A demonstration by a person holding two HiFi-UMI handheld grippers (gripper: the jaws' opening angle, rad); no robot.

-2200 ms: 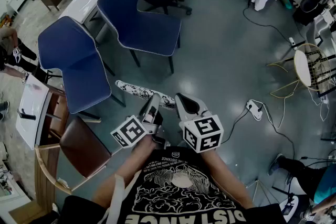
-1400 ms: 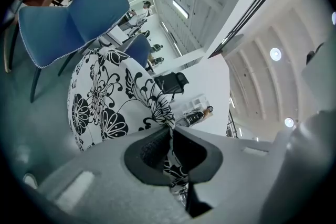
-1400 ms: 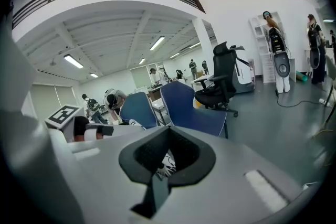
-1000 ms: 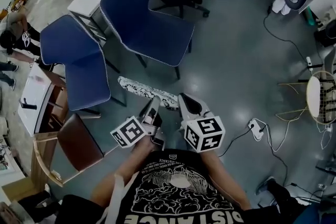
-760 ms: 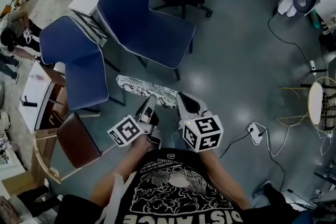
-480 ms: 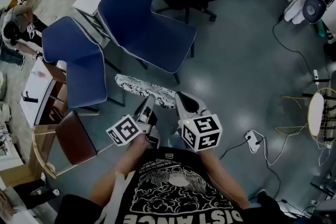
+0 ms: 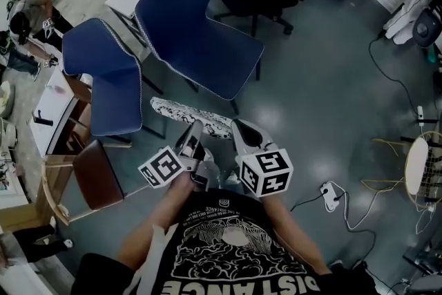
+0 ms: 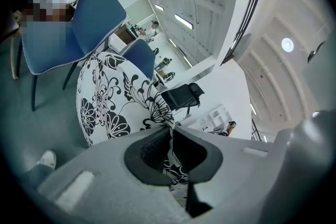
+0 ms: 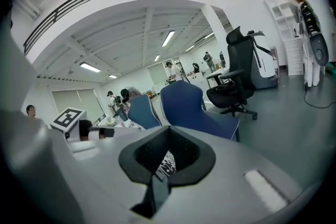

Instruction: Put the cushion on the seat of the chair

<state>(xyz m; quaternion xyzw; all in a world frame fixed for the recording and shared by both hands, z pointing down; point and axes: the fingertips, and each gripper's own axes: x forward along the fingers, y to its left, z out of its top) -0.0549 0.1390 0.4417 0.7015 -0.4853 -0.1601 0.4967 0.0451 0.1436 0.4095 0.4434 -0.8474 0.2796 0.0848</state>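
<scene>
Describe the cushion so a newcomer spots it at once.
Start at the two blue chairs. Just in front of them, the left gripper and right gripper hold the cushion aloft. Only it has black flowers on white.

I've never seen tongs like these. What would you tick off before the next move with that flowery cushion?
1. Grip of left tongs on cushion fabric: ok.
2. Grip of right tongs on its edge: ok.
3. Seat of right blue chair bare: ok.
4. Seat of left blue chair bare: ok.
5. Cushion above a seat: not ok, it hangs short of both.
6. Which chair is meant: cannot tell.
</scene>
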